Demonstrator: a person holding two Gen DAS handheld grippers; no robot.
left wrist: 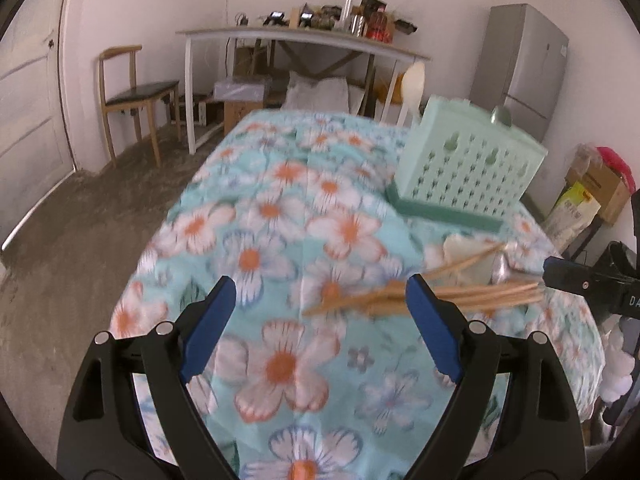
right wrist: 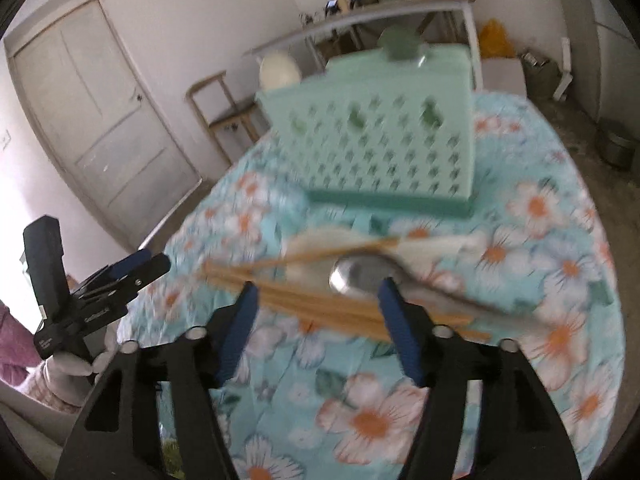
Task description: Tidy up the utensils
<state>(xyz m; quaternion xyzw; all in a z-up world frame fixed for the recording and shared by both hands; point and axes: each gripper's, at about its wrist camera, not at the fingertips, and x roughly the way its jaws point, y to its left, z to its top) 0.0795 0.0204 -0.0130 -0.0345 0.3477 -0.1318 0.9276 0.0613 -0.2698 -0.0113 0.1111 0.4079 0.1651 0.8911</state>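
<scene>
A bundle of wooden chopsticks lies on the floral tablecloth, with a metal spoon and a white plastic spoon beside it. My right gripper hovers open over the bundle, a pad on either side, not pressing. My left gripper is open and holds nothing. The chopsticks lie to its right, partly behind its right finger. The mint perforated utensil holder stands behind them with a white spoon and a grey-green utensil in it. Both views are blurred.
The other gripper shows at the left, held by a white-gloved hand. Beyond the table stand a wooden chair, a cluttered white desk, a grey fridge and a door.
</scene>
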